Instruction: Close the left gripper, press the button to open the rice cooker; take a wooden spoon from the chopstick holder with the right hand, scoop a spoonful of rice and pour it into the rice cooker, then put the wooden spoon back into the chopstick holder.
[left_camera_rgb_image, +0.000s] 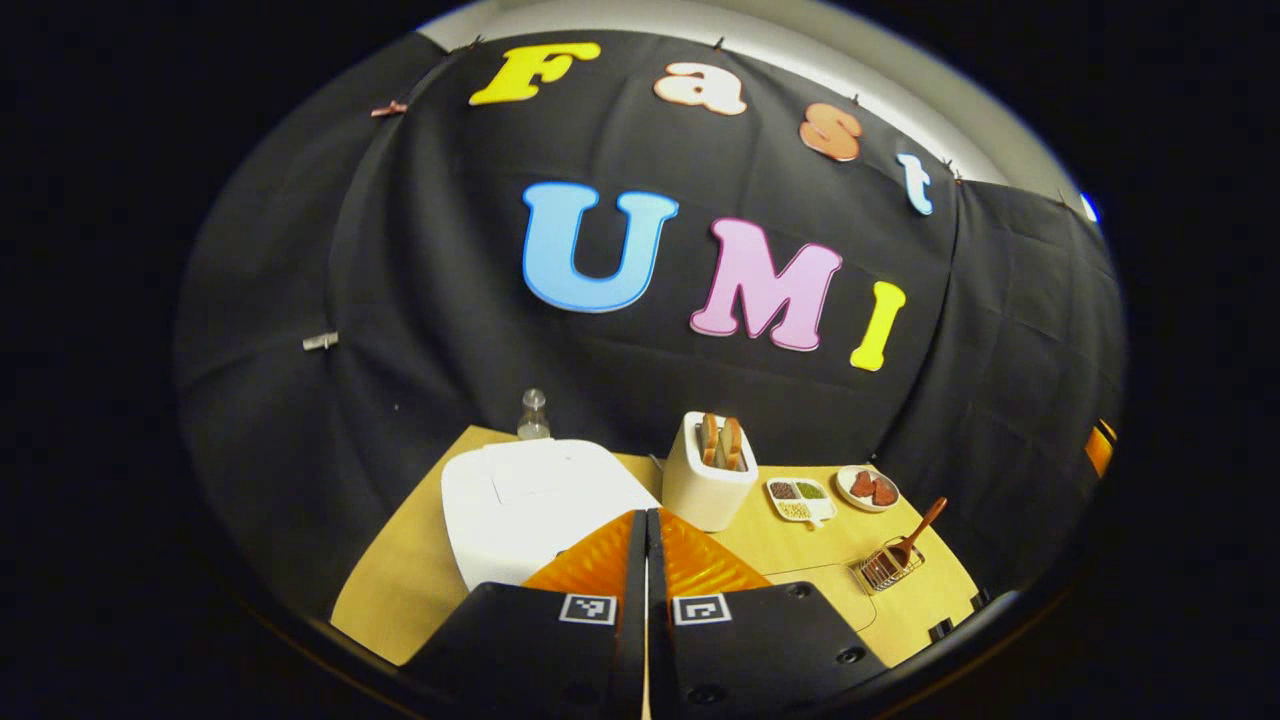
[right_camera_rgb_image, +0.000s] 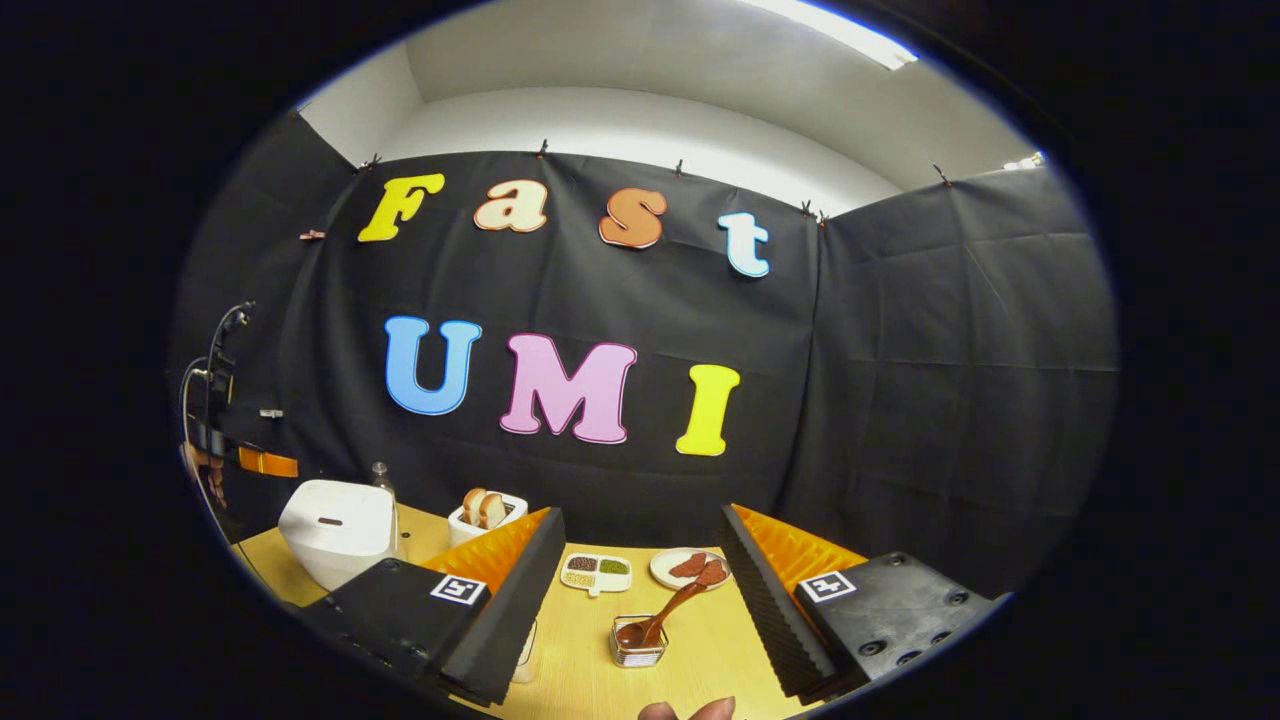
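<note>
**Barely begun: left gripper closed, rice cooker lid down**

Already done: left gripper (left_camera_rgb_image: 646, 520) brought together, fingers meeting with only a hairline slit, holding nothing. Poised above the rice cooker (left_camera_rgb_image: 525, 505), lower centre-left of the left gripper view; lid down, so button press judged not yet made. Button itself not distinguishable.

Remaining: press, lid opening, spoon pickup, scoop, pour, return.

Right gripper (right_camera_rgb_image: 640, 560) spread wide and empty. Wooden spoon (right_camera_rgb_image: 668, 610) standing tilted in the chopstick holder (right_camera_rgb_image: 638, 642), lower centre of the right gripper view, between the two fingers but farther off.

Seen from the right gripper view alone: left gripper's hardware and cabling at far left, fingertips of a hand (right_camera_rgb_image: 690, 711) at bottom edge. Rice supply not identified; small divided dish (right_camera_rgb_image: 596, 572) near centre holds unidentified contents.
</note>
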